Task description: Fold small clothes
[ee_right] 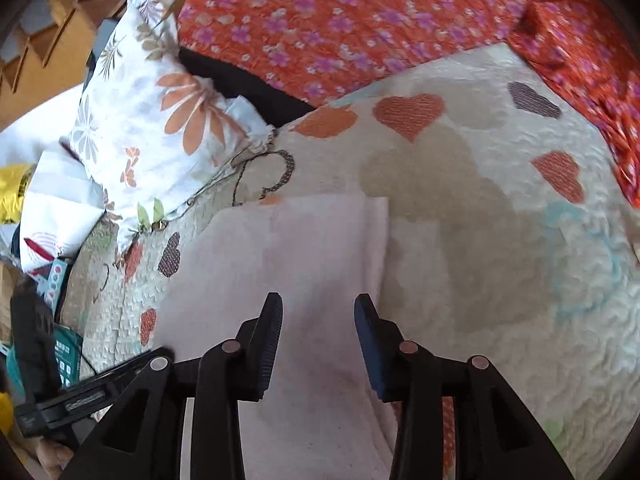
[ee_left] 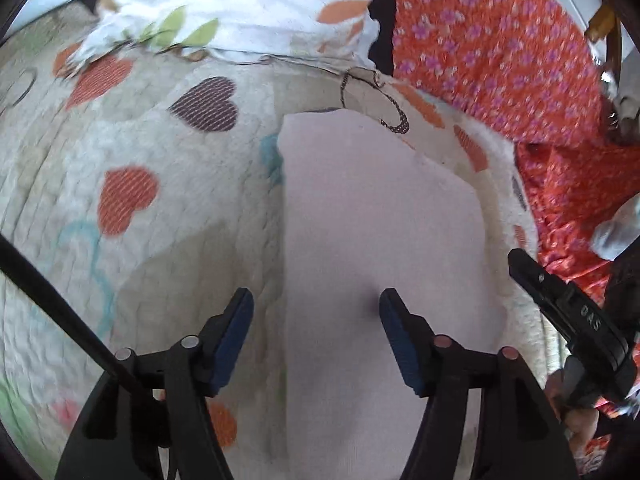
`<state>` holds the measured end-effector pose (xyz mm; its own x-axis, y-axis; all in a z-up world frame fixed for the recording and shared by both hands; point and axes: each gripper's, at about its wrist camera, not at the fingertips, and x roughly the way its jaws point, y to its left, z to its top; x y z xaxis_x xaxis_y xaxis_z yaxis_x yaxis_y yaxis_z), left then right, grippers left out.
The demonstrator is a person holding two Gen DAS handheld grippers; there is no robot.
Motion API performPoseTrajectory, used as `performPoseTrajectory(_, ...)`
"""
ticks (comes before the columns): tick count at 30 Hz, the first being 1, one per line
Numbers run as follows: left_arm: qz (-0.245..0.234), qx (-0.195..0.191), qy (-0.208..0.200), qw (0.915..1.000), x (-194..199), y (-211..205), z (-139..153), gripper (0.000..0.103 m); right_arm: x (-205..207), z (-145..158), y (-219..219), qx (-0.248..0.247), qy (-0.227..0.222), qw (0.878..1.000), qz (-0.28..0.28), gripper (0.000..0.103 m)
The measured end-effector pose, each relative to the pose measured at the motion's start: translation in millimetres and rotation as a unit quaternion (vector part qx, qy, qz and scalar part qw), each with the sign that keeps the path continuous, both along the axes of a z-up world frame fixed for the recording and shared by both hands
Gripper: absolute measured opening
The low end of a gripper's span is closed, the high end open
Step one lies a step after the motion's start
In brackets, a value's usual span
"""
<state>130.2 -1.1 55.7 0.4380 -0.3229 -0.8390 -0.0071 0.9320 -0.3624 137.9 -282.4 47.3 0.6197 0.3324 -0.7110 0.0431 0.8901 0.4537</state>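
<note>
While spread flat on a heart-patterned quilt [ee_left: 120, 152], pale pink cloth [ee_left: 372, 216] lay beneath both tools. Left gripper [ee_left: 316, 304] held wide apart, empty, over its left edge; right gripper [ee_right: 318, 308] likewise parted, empty. Flowered pillow [ee_right: 160, 120] and orange blanket [ee_right: 340, 20] beyond.

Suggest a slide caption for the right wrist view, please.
Open right gripper poised over a pale pink garment lying flat on a heart-patterned quilt.
</note>
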Motion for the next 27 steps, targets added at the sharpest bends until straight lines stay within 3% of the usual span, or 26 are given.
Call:
performPoseTrajectory(5, 0.016, 0.030, -0.059, 0.9977, -61.6, 15.9, 19.2, 0.075, -21.9, 10.1, 18.4, 0.004, -0.020, 0.999, 0.045, 0.041)
performPoseTrajectory(8, 0.041, 0.057, -0.104, 0.9922, -97.1, 27.1, 29.7, 0.079, -26.6, -13.6, 33.8, -0.003, 0.020, 0.997, 0.071, 0.040)
performPoseTrajectory(10, 0.061, 0.091, -0.143, 0.9837, -117.8, 30.4, 39.2, 0.083, -34.6, -35.4, 38.6, -0.019, 0.068, 0.995, 0.071, 0.038)
performPoseTrajectory(13, 0.107, 0.169, -0.221, 0.9546, -152.4, 33.6, 59.5, 0.094, -56.8, -39.3, 40.5, -0.050, 0.091, 0.992, 0.075, 0.039)
performPoseTrajectory(14, 0.125, 0.188, -0.258, 0.9394, -166.1, 34.5, 67.8, 0.100, -65.1, -39.5, 43.2, -0.068, 0.103, 0.989, 0.079, 0.039)
performPoseTrajectory(17, 0.145, 0.198, -0.327, 0.9128, -189.4, 35.3, 83.1, 0.103, -93.9, -32.0, 47.4, -0.111, 0.096, 0.984, 0.098, 0.039)
performPoseTrajectory(19, 0.133, 0.186, -0.364, 0.9029, -197.9, 31.1, 93.8, 0.103, -111.4, -24.3, 45.7, -0.123, 0.083, 0.984, 0.096, 0.040)
performPoseTrajectory(22, 0.107, 0.179, -0.372, 0.9043, -191.4, 21.2, 102.3, 0.103, -126.7, -6.5, 40.9, -0.127, 0.045, 0.987, 0.086, 0.045)
performPoseTrajectory(27, 0.046, 0.176, -0.343, 0.9215, -176.2, -1.9, 91.3, 0.103, -130.2, 16.3, 32.4, -0.141, -0.025, 0.989, 0.045, 0.054)
